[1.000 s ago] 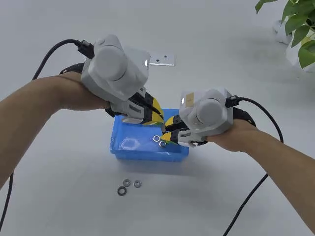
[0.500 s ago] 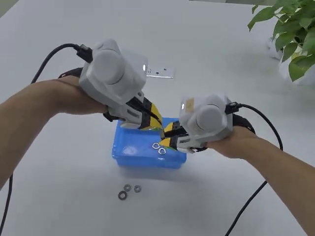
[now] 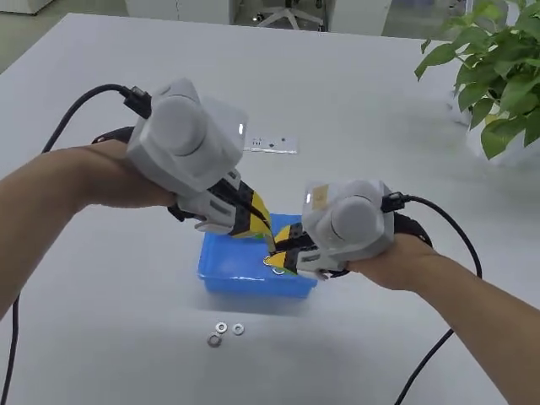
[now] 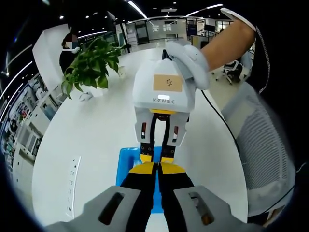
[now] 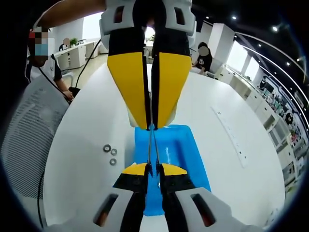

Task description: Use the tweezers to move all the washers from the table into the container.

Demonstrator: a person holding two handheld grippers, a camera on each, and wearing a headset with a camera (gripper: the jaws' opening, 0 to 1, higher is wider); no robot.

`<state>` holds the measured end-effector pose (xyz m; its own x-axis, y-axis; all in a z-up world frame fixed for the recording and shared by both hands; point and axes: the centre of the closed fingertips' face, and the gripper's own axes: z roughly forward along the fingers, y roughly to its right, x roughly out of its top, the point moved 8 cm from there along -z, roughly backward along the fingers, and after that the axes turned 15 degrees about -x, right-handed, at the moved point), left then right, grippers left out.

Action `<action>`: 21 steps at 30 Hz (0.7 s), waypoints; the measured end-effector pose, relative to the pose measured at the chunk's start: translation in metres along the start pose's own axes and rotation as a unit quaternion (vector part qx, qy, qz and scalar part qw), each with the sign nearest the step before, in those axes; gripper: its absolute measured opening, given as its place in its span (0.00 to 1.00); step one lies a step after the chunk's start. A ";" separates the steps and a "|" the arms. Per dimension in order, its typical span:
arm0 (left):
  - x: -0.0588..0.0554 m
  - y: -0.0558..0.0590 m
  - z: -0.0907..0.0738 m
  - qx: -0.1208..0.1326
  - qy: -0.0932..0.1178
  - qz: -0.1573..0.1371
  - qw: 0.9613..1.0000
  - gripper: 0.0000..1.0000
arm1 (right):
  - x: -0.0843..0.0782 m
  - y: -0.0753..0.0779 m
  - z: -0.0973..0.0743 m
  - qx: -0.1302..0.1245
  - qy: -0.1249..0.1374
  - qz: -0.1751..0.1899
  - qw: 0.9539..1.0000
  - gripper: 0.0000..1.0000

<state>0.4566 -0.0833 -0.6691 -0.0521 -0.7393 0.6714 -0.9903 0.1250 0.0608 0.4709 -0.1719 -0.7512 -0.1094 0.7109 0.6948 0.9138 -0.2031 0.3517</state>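
Over the blue container my left gripper and right gripper meet tip to tip. In the right gripper view the thin tweezers run from the left gripper above into my right gripper below, and both sets of jaws are shut on them. The left gripper view has my left gripper shut, with the right gripper facing it over the container. Three washers lie on the table in front of the container, washers left of it in the right gripper view.
A white strip lies on the table behind the container. A potted plant stands at the far right. Black cables trail from both grippers. The white table has free room all around.
The head camera has tilted up, so more of the far table shows. Both grippers stay over the container, tips a little closer together. The three washers on the table lie where they were.
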 end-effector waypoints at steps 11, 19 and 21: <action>-0.010 0.026 0.006 -0.011 -0.007 -0.010 1.000 0.06 | 0.002 -0.030 0.000 0.020 -0.003 -0.006 1.000 0.11; -0.020 0.041 0.011 -0.013 -0.007 -0.021 1.000 0.06 | 0.002 -0.048 0.005 0.035 -0.004 -0.008 0.999 0.11; -0.022 0.044 0.013 -0.013 -0.008 -0.024 1.000 0.06 | 0.002 -0.052 0.007 0.039 -0.004 -0.007 0.999 0.11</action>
<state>0.4129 -0.0703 -0.6902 -0.0074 -0.7551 0.6555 -0.9879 0.1072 0.1124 0.4259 -0.1554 -0.7724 -0.1205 0.7186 0.6849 0.9398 -0.1397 0.3119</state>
